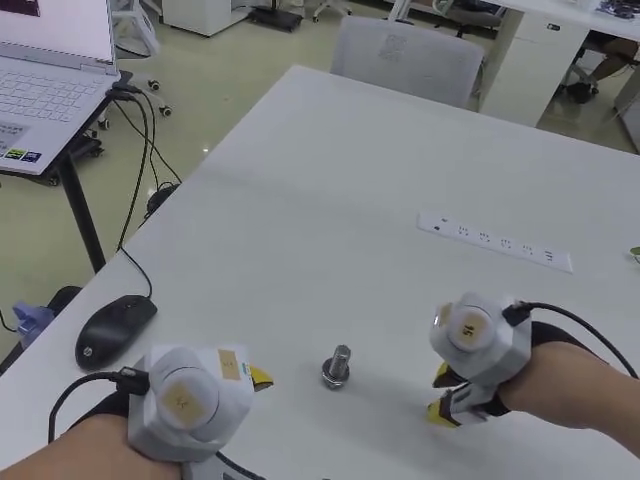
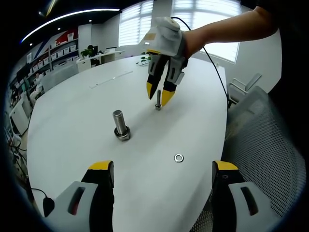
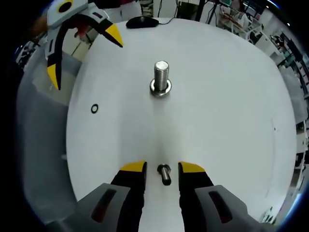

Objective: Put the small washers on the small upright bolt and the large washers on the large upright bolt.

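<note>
Left fingers (image 2: pixel 100 169): we see the left gripper (image 2: pixel 163 166) spread wide, with nothing between its tips.
Right fingers (image 3: pixel 134 169): the right gripper (image 3: pixel 162 166) is narrowed to a small gap, tips pointing down at the table (image 1: pixel 330 200).
Small bolt (image 3: pixel 164 174): it stands upright on the table inside that small gap, and we make out a sliver of space on each side of it.
Large bolt (image 3: pixel 161 76): it stands upright near the middle of the table, well apart from the small bolt. A wider metal ring sits round its base, and we cannot tell whether that is a washer or the bolt's own head.
Washer (image 2: pixel 179 158): one lies flat on the table, loose, between the left gripper and the large bolt and off to one side.
Head view: the large bolt stands between our two grippers.
Surroundings: a mouse (image 1: pixel 115 330) lies at the table's left edge, a laptop (image 1: pixel 50 60) sits on a side stand, and a power strip (image 1: pixel 495 242) lies farther back.
</note>
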`<move>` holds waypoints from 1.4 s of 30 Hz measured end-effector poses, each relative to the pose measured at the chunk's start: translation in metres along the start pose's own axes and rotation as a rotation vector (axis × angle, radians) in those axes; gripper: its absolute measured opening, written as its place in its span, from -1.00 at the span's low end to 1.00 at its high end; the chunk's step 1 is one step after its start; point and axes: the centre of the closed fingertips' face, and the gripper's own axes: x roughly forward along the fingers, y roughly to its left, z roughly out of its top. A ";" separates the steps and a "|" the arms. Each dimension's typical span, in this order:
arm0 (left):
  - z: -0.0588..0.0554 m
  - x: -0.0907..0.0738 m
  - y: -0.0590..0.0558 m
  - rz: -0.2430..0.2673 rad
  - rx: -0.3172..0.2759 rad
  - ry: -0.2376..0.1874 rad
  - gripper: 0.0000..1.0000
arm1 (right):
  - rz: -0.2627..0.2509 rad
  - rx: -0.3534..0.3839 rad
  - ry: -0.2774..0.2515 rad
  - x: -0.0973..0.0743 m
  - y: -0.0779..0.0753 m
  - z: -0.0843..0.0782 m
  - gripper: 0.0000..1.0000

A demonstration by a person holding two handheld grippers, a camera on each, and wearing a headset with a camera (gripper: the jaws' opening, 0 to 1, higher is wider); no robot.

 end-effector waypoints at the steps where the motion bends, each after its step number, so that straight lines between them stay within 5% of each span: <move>1: 0.000 0.000 0.000 0.000 0.001 -0.002 0.66 | 0.000 -0.007 -0.003 -0.001 0.001 0.003 -0.45; 16: 0.002 -0.003 0.001 0.005 0.010 -0.003 0.69 | 0.010 -0.068 -0.048 -0.014 0.019 0.034 -0.43; 42: 0.007 -0.006 -0.003 0.010 0.028 -0.060 0.84 | 0.079 -0.169 -0.129 -0.019 0.081 0.073 -0.43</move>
